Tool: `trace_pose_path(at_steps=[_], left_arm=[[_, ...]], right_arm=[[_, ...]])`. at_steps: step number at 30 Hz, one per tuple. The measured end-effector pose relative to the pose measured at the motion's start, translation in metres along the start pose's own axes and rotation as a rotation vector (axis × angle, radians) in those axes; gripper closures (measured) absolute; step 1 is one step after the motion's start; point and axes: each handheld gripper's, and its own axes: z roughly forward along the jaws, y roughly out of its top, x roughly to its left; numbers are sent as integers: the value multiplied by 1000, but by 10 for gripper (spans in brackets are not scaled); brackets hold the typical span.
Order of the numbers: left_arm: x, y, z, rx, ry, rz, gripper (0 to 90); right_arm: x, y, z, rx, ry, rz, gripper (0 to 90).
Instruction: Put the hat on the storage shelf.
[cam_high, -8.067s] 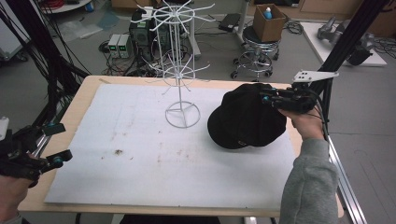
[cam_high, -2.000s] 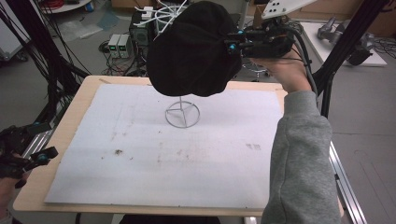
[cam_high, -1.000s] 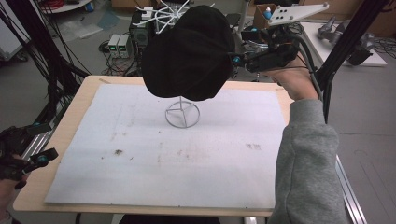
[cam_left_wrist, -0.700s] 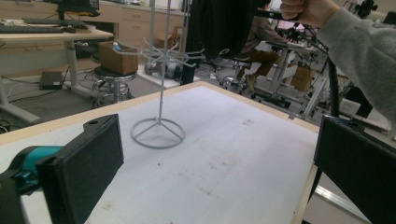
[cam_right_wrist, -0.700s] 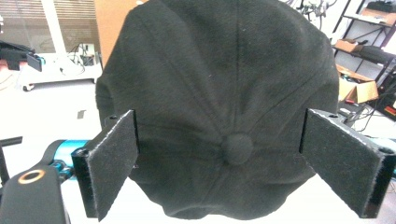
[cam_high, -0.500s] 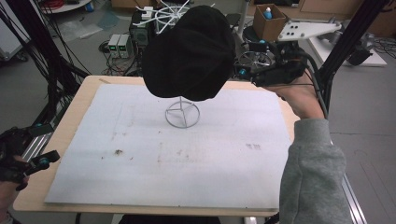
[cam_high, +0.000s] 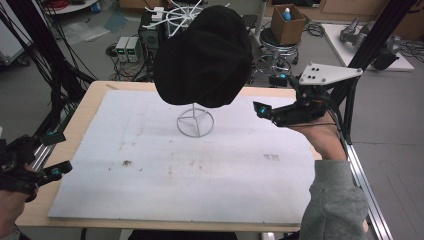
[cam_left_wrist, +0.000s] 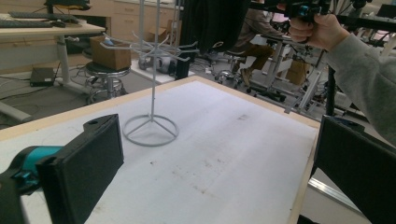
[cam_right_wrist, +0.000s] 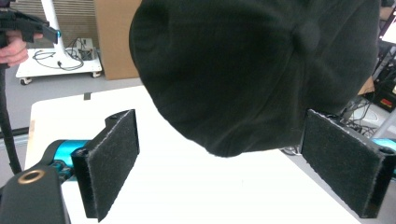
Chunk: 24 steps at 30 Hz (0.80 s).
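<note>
White mat (cam_high: 210, 180) covers the table. Black cap (cam_high: 205, 55) hangs on the wire rack (cam_high: 195, 120) near the mat's far edge. Right gripper (cam_high: 267, 97) near the far right corner, jaws wide apart, empty, just clear of the cap. Left gripper (cam_high: 52, 155) at the near left edge, jaws wide, empty.

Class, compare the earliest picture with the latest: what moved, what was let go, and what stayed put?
The black cap went from the table up onto the wire rack. The right gripper, which held it, has let go and drawn back toward the table's right edge, jaws open. The rack and the left gripper stayed where they were.
</note>
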Motion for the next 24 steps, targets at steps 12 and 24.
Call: trace_pose_path(at_steps=[12, 24], left_arm=[[3, 2, 9, 3, -19, 6, 17], [5, 2, 17, 10, -27, 12, 17]], right_arm=[[19, -34, -6, -5, -57, 18, 93], [21, -74, -16, -35, -128, 103, 93]])
